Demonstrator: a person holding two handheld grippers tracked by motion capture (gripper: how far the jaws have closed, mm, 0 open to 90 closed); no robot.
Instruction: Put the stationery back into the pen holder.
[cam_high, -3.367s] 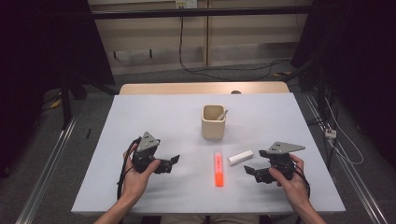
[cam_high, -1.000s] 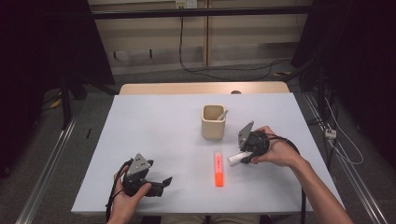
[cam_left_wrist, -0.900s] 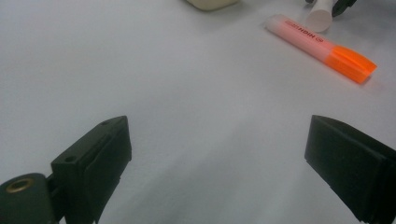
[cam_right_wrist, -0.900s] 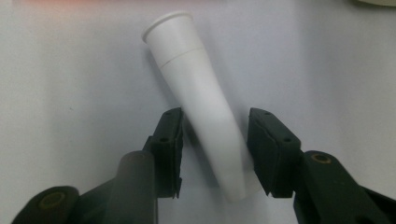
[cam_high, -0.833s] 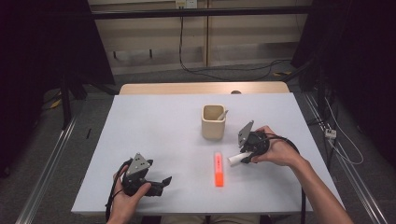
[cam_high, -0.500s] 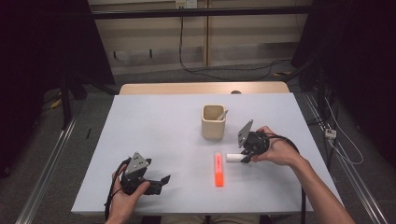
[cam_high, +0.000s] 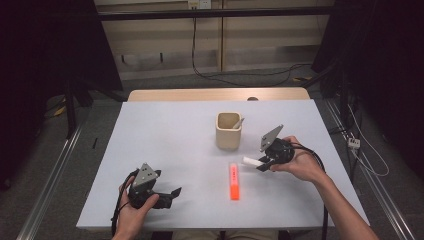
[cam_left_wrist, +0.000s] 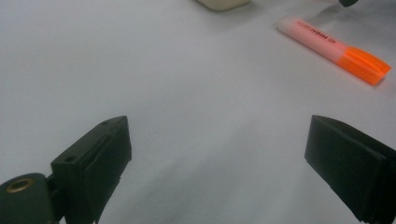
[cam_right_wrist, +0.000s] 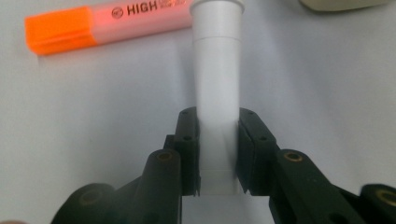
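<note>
Gripping white tube (cam_right_wrist: 217, 93), right gripper (cam_right_wrist: 217, 154) jaws closed.

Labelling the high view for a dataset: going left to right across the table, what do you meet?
Left gripper → beige cup → orange highlighter → white tube → right gripper, clamped on that tube.

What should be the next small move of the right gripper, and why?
Probably lift the white tube slightly off the table. The right gripper has just closed its jaws on it, both pads against its sides, and it seems to lie flat near the orange highlighter, with the beige cup just beyond.
</note>
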